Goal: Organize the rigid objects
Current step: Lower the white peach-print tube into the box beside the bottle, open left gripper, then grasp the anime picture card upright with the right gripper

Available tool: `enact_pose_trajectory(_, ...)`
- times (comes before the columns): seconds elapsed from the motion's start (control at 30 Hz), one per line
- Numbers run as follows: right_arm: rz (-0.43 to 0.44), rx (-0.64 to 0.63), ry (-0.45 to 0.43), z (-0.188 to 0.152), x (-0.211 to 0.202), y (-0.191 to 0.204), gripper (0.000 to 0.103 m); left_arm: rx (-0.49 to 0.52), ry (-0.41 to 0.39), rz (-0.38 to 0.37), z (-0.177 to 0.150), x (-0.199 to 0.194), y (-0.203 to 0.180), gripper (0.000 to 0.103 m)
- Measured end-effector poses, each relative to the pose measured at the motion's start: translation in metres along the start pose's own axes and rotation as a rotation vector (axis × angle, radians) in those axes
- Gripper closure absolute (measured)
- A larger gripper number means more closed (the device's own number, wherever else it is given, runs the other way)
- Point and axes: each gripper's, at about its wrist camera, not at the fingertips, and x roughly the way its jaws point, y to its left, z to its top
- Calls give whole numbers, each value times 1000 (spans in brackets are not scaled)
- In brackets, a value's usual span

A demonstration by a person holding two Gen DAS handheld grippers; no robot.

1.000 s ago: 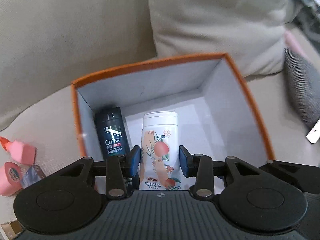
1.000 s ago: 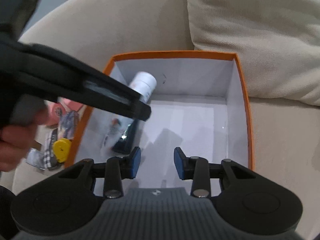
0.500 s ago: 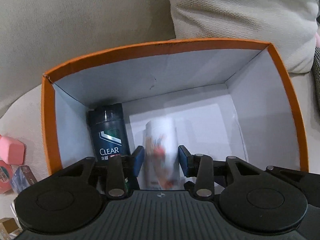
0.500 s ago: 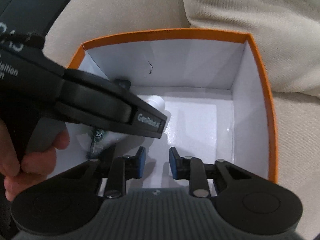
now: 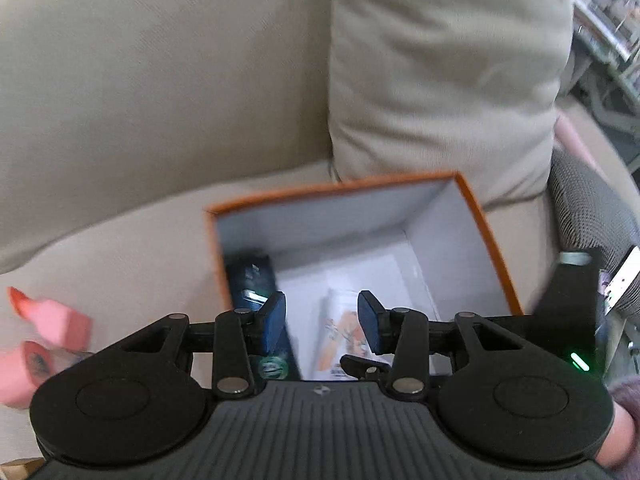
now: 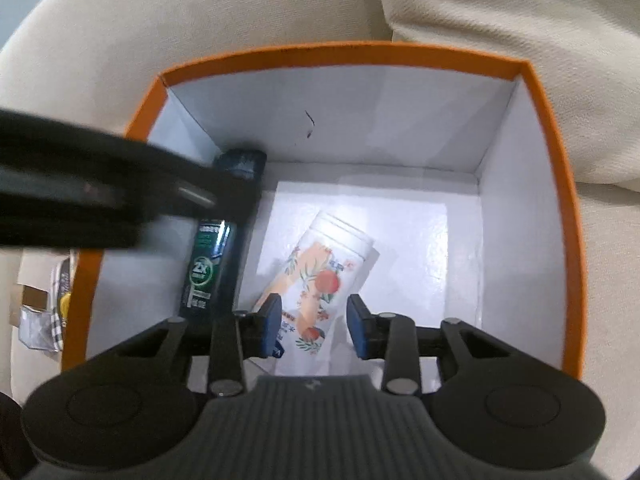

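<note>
An orange box (image 5: 492, 248) with a white inside sits on a beige sofa. In it a dark Clear bottle (image 5: 250, 276) lies along the left wall. A white bottle with a peach print (image 5: 340, 328) lies tilted on the floor beside it. My left gripper (image 5: 320, 320) hovers above the box's near edge, open, with nothing held. My right gripper (image 6: 314, 324) hangs over the box (image 6: 552, 160), jaws opening, and grips nothing. The white bottle (image 6: 324, 264) lies on the floor beneath it, the dark bottle (image 6: 210, 264) to its left. The left gripper's blurred black body (image 6: 120, 200) crosses the left side.
A large beige cushion (image 5: 440, 80) leans behind the box. Pink bottles (image 5: 52, 320) lie on the seat left of the box. Small packets (image 6: 40, 308) lie left of the box. A grey knitted item (image 5: 592, 200) lies to its right.
My left gripper let go of the white bottle, then rose and drew back from the box. The bottle now lies on the box floor. My right gripper sank lower over the box and widened.
</note>
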Motion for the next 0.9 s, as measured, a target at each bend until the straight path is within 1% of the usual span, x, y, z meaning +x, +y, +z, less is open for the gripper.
enact_pose_trajectory(0.07, 4, 13, 32, 5, 10, 1, 66, -17, -30, 3, -3, -12, 10, 54)
enact_pose_trajectory(0.1, 1, 13, 42, 7, 13, 2, 68, -24, -45, 8, -7, -20, 18, 54)
enact_pose_trajectory(0.13, -8, 5, 49, 9, 17, 3, 72, -32, -55, 12, -11, -25, 24, 54)
enact_pose_trajectory(0.3, -26, -54, 43, 17, 24, 12, 72, -104, -84, 55, -29, -36, 58, 53)
enact_pose_trajectory(0.33, -27, -81, 38, 20, 25, 16, 72, -122, -86, 60, -34, -39, 65, 54)
enact_pose_trajectory(0.5, -19, -176, 16, 28, 26, 25, 74, -193, -77, 98, -62, -42, 97, 53)
enact_pose_trajectory(0.67, -34, -279, 5, 38, 28, 37, 77, -225, -40, 134, -90, -43, 122, 54)
enact_pose_trajectory(0.73, -52, -289, -3, 40, 27, 40, 78, -231, -34, 163, -100, -45, 129, 54)
enact_pose_trajectory(0.9, -78, -299, -14, 38, 28, 47, 78, -245, -33, 195, -120, -59, 144, 54)
